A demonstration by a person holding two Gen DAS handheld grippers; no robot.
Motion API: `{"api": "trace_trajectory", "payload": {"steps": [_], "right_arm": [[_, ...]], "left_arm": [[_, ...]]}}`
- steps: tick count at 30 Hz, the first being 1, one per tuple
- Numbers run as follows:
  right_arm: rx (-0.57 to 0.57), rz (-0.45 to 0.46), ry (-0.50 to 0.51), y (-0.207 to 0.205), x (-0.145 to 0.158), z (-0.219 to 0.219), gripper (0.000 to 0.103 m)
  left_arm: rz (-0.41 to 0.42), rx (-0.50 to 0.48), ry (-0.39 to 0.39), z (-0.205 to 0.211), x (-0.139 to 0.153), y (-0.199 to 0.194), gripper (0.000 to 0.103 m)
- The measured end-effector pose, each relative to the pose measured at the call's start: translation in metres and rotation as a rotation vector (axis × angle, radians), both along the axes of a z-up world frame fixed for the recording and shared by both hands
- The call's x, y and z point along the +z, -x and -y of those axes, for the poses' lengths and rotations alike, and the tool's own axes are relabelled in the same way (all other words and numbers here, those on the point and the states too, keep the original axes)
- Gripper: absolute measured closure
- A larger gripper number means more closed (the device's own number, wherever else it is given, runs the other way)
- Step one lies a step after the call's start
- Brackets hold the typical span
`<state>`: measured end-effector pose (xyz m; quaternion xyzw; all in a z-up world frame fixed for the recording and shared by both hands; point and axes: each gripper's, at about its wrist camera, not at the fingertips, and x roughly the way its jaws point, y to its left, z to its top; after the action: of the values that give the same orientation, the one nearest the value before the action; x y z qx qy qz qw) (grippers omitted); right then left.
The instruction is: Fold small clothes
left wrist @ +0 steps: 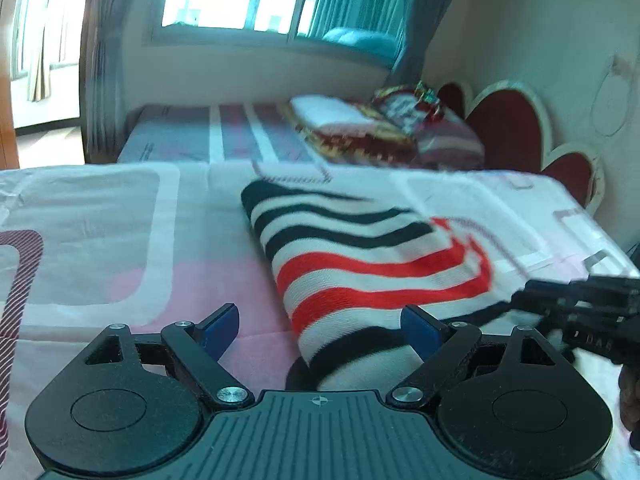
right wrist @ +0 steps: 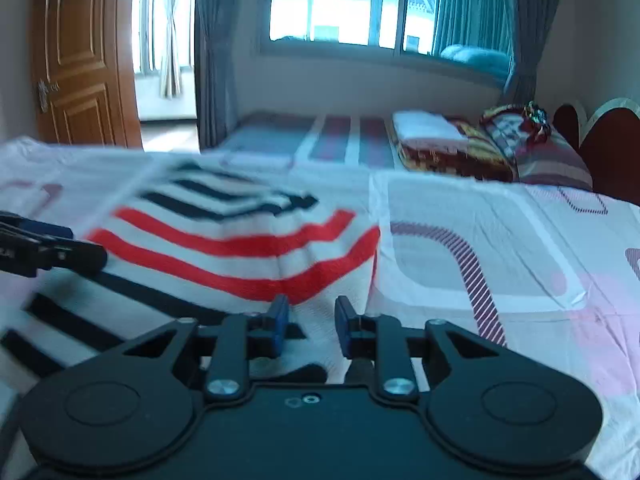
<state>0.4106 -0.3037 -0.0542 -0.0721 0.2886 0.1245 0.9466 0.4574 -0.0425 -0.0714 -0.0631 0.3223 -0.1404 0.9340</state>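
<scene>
Striped knit garment (left wrist: pixel 372 264), white with black and red bands, lies on the bed (left wrist: pixel 120 216) over a pink-and-white patterned sheet. Left wrist view: garment sits at centre to 3 o'clock of frame, long axis running from about 7 o'clock near the camera up toward 1 o'clock; black stripes at the far end, red stripes mid-body, black again at the near hem. Its left edge looks folded and rounded. Stripes bend into a chevron toward the right side.

Left gripper (left wrist: pixel 320 324): blue-padded fingers (left wrist: pixel 222 322) spread wide, nothing between them; near corner of the garment lies in the gap below. Contact cannot be judged.

Right gripper (right wrist: pixel 311 322): fingers (right wrist: pixel 280 320) apart with a narrow gap, not pinching cloth; the garment (right wrist: pixel 240 248) lies directly beneath and ahead, spreading to 10 o'clock. In the left view the right gripper (left wrist: pixel 520 300) enters at 3 o'clock, tip at the garment's right edge; motion blur prevents reading whether it touches.

Right wrist view also shows the left gripper (right wrist: pixel 60 248) at 9 o'clock over the garment.

Background: second bed (right wrist: pixel 320 140) with folded bedding (right wrist: pixel 440 140), window (right wrist: pixel 340 4), curtains (right wrist: pixel 212 48), wooden door (right wrist: pixel 80 52).
</scene>
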Motion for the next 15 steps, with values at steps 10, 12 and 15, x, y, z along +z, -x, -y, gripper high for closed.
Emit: {"api": "trace_trajectory", "payload": {"steps": [10,12,15], "right_arm": [[0.074,0.010,0.139,0.043,-0.022,-0.009,0.079],[0.071,0.031,0.161,0.047,-0.029,-0.011,0.079],[0.055,0.041,0.135,0.050,-0.030,-0.007,0.079]], "left_arm": [[-0.068,-0.057,-0.045,0.003,-0.028,0.032,0.015],[-0.073,-0.051,-0.037,0.001,-0.030,0.034,0.015],[-0.072,-0.053,-0.042,0.000,-0.032,0.043,0.015]]}}
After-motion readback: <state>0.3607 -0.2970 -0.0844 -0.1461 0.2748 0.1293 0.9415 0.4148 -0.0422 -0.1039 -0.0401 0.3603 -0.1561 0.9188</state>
